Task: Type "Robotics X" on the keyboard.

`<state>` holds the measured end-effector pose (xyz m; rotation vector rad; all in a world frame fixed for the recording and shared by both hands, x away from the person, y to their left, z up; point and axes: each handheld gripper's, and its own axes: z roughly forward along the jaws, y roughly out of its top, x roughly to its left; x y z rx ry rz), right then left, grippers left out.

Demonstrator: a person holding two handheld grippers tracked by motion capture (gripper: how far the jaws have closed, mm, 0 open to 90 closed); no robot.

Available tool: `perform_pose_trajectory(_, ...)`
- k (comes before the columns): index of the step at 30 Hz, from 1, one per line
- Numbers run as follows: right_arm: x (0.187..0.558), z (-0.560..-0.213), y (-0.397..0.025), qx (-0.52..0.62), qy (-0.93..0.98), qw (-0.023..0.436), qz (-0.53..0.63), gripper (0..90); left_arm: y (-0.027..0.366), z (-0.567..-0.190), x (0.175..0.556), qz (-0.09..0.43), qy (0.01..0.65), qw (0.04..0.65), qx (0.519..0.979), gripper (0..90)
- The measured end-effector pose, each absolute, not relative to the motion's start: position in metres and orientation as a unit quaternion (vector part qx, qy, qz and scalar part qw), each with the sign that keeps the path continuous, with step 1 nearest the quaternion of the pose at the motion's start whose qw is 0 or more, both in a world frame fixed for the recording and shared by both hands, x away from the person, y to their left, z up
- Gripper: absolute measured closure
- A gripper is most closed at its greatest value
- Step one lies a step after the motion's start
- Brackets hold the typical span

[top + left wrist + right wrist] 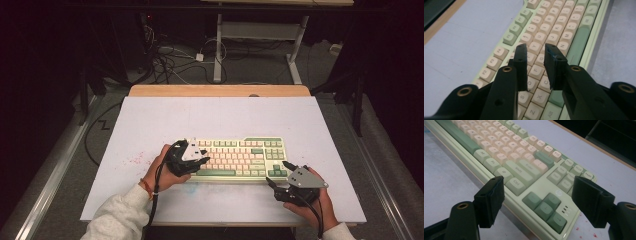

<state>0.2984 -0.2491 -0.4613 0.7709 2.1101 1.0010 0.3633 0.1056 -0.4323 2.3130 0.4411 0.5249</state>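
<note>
Keyboard [240, 159] lay long axis left-right, mid-table. Left gripper [535, 53] hovered over its left keys, jaws narrowly parted, empty. Right gripper [537, 195] straddled the right corner, jaws wide.

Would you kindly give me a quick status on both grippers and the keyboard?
Left gripper over the keyboard's left keys, jaws slightly apart, empty. Right gripper wide open at arrow keys.

left gripper [200, 161]: black, grey plate, brass screws | sleeve [120, 215]: pale, possibly grey | orange wristband [146, 186]
</note>
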Motion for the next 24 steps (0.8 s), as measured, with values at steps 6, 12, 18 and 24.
perform_pose_trajectory(6,0.299,-0.461,-0.249,0.297,0.807,0.334,0.385,26.6,0.119,-0.431,0.357,0.235,0.179,0.364,0.883,51.8)
perform_pose_trajectory(12,0.299,-0.462,-0.249,0.298,0.808,0.333,0.384,26.6,0.133,-0.431,0.350,0.255,0.188,0.383,0.868,30.6)
perform_pose_trajectory(18,0.299,-0.462,-0.249,0.301,0.808,0.333,0.383,26.6,0.148,-0.437,0.345,0.273,0.208,0.380,0.859,22.9)
perform_pose_trajectory(24,0.300,-0.462,-0.249,0.300,0.808,0.331,0.383,26.6,0.165,-0.442,0.337,0.282,0.212,0.371,0.859,21.7)
